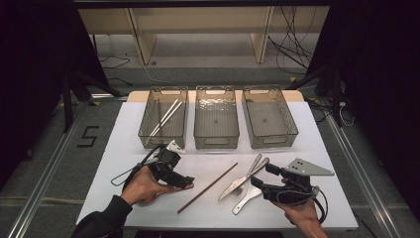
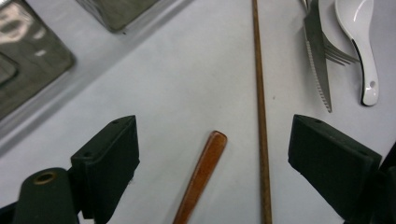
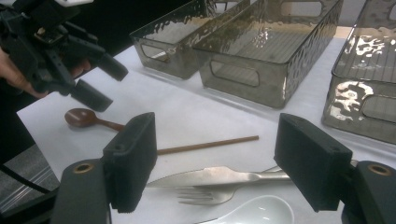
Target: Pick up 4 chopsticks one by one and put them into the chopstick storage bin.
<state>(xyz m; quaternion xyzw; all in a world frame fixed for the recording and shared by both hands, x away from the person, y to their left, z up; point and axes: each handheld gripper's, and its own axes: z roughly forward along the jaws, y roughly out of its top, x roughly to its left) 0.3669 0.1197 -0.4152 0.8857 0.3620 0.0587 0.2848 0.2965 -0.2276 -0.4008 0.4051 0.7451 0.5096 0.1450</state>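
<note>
My left gripper [image 1: 184, 181] hangs open just above the white table [image 1: 129, 124], left of centre. In the left gripper view its jaws [image 2: 212, 144] straddle the end of a brown wooden spoon's handle [image 2: 201, 177] without touching it. A thin brown chopstick [image 2: 260, 116] lies just beside the handle, also between the jaws. My right gripper [image 1: 261, 174] is open too, low over a steel knife [image 3: 219, 177], a fork [image 3: 205, 196] and a white spoon [image 3: 257, 212]. The wooden spoon's bowl [image 3: 81, 117] lies under the left gripper [image 3: 109, 86].
Three clear smoked bins stand in a row at the back: left [image 1: 148, 134], middle [image 1: 216, 141], right [image 1: 270, 141]. Two pale chopsticks [image 1: 166, 117] lie in the left bin. The table's front edge is near both hands.
</note>
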